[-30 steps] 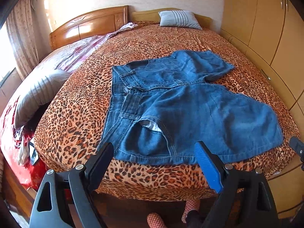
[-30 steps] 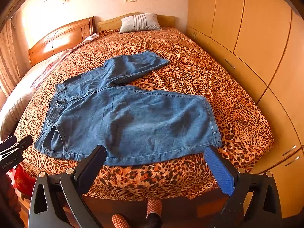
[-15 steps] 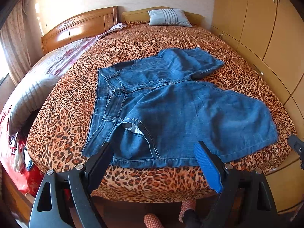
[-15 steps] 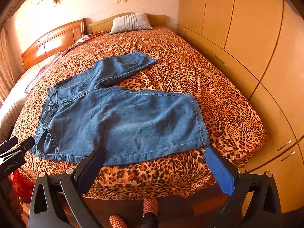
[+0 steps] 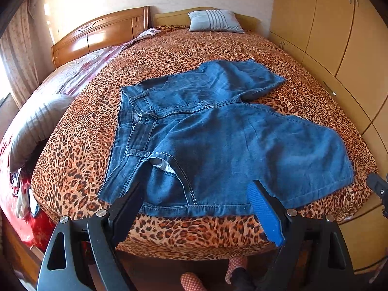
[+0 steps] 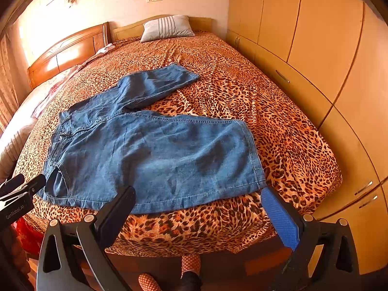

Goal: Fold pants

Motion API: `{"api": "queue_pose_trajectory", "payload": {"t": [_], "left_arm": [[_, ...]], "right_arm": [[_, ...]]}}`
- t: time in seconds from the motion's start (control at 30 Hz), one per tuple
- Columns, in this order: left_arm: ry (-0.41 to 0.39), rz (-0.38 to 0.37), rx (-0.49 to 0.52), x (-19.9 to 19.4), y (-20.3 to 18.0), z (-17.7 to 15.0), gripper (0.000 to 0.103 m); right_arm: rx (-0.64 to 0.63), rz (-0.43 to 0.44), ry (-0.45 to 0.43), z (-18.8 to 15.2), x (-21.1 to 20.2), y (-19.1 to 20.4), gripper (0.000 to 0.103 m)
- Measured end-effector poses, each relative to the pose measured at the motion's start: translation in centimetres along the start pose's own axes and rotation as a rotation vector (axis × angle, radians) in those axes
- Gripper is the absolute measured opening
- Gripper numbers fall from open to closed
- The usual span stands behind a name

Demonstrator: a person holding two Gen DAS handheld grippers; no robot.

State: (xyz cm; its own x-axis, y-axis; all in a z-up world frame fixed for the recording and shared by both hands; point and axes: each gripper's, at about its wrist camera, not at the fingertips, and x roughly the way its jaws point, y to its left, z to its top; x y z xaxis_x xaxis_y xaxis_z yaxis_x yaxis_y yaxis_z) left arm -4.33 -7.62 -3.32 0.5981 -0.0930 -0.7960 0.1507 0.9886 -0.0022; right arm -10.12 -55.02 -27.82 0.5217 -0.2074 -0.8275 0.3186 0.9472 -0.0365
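I am seeing pants (image 5: 218, 145) lying on leopard-print bed (image 5: 84, 145), far leg partly overlapped; left hand-held gripper (image 5: 194, 201) and right hand-held gripper (image 6: 196, 206) gaping wide, empty; wardrobe (image 6: 315, 36) flanking.

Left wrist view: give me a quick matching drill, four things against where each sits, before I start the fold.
Things:
1. jeans
2. striped pillow
3. wardrobe doors
4. left gripper

Places:
A. along the right wall
B. spread flat on the leopard bedspread
C. by the headboard
D. open, over the near edge of the jeans

Pairs: 1-B, 2-C, 3-A, 4-D
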Motion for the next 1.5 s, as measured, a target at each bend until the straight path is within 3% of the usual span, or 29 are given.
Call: {"api": "queue_pose_trajectory", "payload": {"t": [0.47,0.63,0.87,0.93,1.03,1.17,1.23,1.3,1.37,1.4,1.5], "left_arm": [[0.011,0.011,0.0,0.5,-0.3,-0.2,0.087],[0.055,0.032,-0.02,1.6,0.3,0.2,0.087],[0.276,0.073,-0.169,6.7,5.9,3.1,0.087],[0.361,0.08,-0.227,8.7,7.5,3.9,0.086],[0.424,0.087,-0.317,10.9,9.1,4.7,0.087],[0.541,0.067,-0.468,14.7,10.6,4.5,0.086],[0.602,0.083,-0.53,16.7,10.7,4.1,0.083],[0.646,0.123,-0.546,18.1,10.6,3.9,0.068],[0.655,0.15,-0.554,18.8,10.4,4.1,0.061],[0.641,0.167,-0.551,18.8,10.3,4.3,0.055],[0.638,0.209,-0.521,19.1,9.9,4.4,0.048]], "right_arm": [[0.0,0.012,0.012,0.2,0.7,-0.3,0.103],[0.015,0.038,0.035,0.6,1.6,-0.9,0.103],[0.141,0.002,0.123,2.9,5.8,-7.3,0.103],[0.149,-0.014,0.155,3.9,7.8,-9.3,0.103],[0.175,-0.014,0.233,4.8,11.9,-12.4,0.103],[0.235,0.052,0.327,5.3,17.2,-14.9,0.103],[0.235,0.136,0.342,5.6,19.4,-15.0,0.101],[0.187,0.199,0.345,6.0,20.7,-14.3,0.083],[0.108,0.281,0.379,6.4,21.9,-13.6,0.009],[0.08,0.292,0.392,6.7,22.0,-13.5,0.008],[0.05,0.335,0.325,8.0,19.8,-14.3,0.007]]}}
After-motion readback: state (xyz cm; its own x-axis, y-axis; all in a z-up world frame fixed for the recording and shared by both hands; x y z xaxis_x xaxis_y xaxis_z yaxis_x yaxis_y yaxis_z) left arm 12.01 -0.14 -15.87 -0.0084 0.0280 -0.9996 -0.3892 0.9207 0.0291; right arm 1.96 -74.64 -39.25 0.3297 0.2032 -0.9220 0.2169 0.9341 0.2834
